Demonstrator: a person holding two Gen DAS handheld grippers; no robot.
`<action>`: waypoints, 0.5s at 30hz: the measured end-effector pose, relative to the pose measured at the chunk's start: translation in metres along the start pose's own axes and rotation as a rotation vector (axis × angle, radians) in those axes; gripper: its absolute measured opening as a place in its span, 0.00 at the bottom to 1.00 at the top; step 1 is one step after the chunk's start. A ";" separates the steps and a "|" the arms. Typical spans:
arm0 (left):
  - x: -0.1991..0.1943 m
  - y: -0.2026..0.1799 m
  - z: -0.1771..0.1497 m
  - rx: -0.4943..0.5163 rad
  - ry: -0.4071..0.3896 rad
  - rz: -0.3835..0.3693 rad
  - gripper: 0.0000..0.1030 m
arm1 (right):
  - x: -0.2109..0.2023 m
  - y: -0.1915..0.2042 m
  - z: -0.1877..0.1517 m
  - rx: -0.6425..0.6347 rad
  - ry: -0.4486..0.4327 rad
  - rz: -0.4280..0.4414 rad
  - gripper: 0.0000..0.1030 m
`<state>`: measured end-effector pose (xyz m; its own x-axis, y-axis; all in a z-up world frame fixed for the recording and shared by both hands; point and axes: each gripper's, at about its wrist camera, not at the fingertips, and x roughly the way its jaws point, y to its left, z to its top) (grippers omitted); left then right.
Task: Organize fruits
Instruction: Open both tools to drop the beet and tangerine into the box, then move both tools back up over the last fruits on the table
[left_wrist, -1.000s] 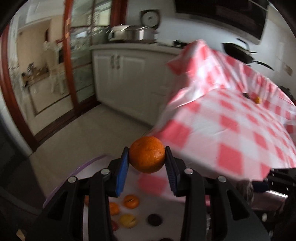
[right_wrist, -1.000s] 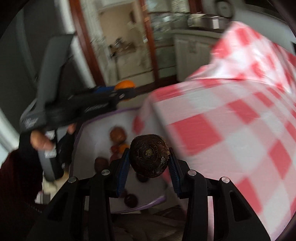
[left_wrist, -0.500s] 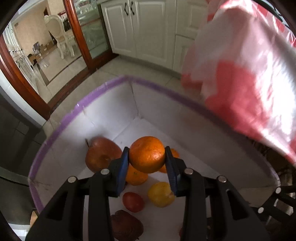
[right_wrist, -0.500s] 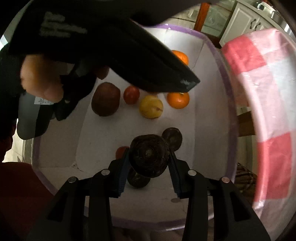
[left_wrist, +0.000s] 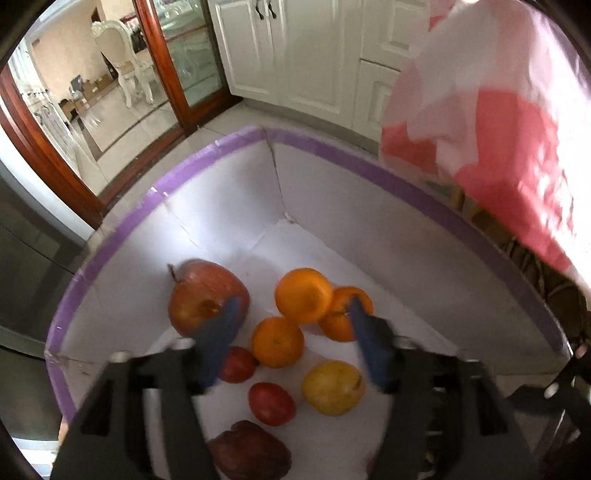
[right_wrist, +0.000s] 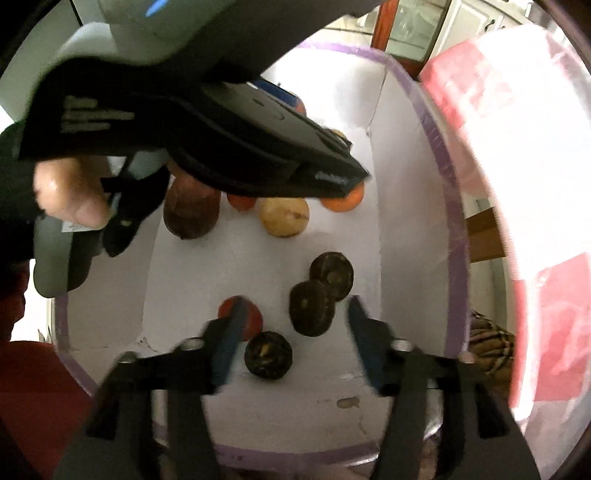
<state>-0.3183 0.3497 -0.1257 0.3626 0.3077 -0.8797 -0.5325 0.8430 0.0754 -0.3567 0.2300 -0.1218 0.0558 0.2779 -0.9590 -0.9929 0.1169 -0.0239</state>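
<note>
Both grippers hang over a white box with a purple rim. My left gripper is open and empty; an orange lies just beyond its fingertips on two other oranges, beside a big red apple. A yellow fruit and small red fruits lie nearer. My right gripper is open and empty above three dark brown round fruits and a red fruit on the box floor. The left gripper body crosses the right wrist view and hides the far fruits.
The red-and-white checked tablecloth hangs at the right of the box, also in the right wrist view. White cabinets and a wood-framed glass door stand behind. A wicker chair sits under the cloth.
Both grippers have opened. The orange has dropped from the left gripper onto the other oranges, and the dark brown fruit has dropped from the right gripper beside the other dark ones.
</note>
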 end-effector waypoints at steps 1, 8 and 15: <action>-0.002 0.000 0.001 0.001 -0.006 0.012 0.78 | -0.006 -0.001 -0.001 0.003 -0.017 0.007 0.64; -0.031 0.012 0.024 -0.098 -0.056 0.148 0.79 | -0.084 -0.024 -0.002 0.070 -0.268 0.117 0.74; -0.146 -0.020 0.061 -0.169 -0.490 0.144 0.99 | -0.214 -0.082 -0.054 0.225 -0.662 0.032 0.85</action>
<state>-0.3143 0.3146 0.0301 0.5699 0.6186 -0.5409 -0.7039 0.7071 0.0669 -0.2926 0.1089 0.0702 0.1503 0.7985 -0.5830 -0.9530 0.2740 0.1296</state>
